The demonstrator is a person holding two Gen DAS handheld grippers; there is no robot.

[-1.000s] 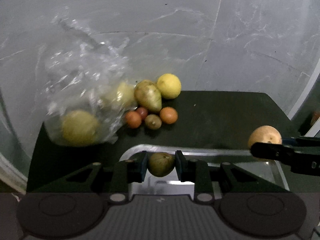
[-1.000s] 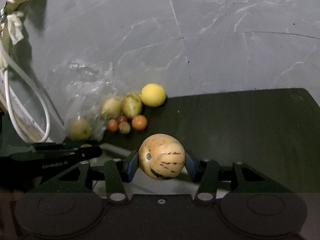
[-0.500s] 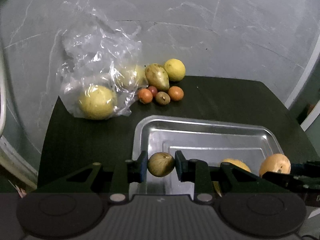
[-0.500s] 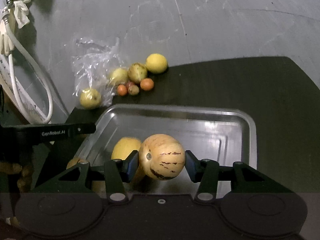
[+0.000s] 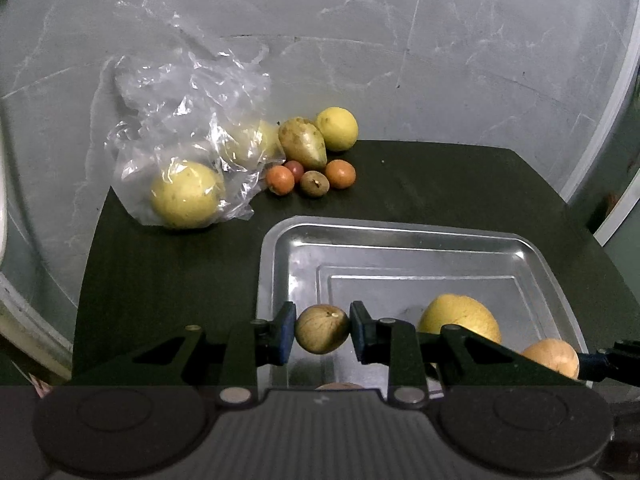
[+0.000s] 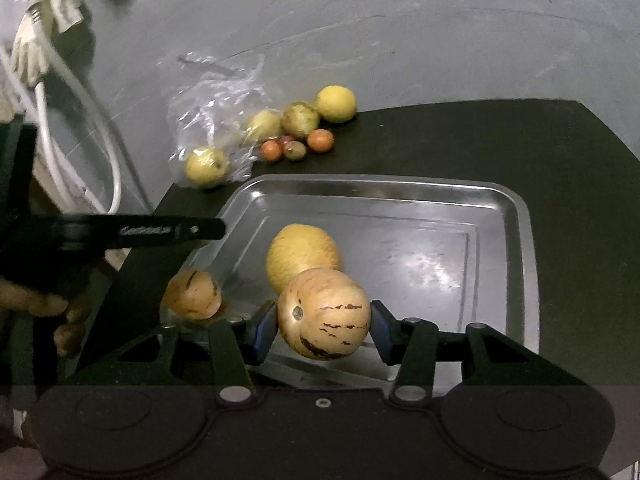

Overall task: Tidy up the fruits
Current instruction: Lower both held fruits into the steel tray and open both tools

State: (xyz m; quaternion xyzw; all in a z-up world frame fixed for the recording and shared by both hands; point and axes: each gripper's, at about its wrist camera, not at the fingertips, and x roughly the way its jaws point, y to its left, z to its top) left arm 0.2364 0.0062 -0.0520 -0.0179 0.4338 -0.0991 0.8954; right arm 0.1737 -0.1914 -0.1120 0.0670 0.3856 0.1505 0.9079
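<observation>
Left gripper [image 5: 322, 329] pinches a small brown fruit [image 5: 322, 329]; right gripper [image 6: 324, 326] clamps a striped melon [image 6: 324, 314], tray [image 6: 516, 240] just beyond both.

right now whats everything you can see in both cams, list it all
metal tray: 1, silver, on the dark table
large fruit: 1, yellow, in the tray
striped fruit: 1, tan, at the tray's near left corner
plastic bag: 1, clear, table's far left, two yellow-green fruits inside
lemon: 1, yellow, far edge
pear-shaped fruit: 1, brownish green, beside the lemon
small fruits: 4, two orange, one red, one brown, by the bag
hose: 1, white, left wall
left gripper: holds small brown fruit
right gripper: holds tan striped fruit
</observation>
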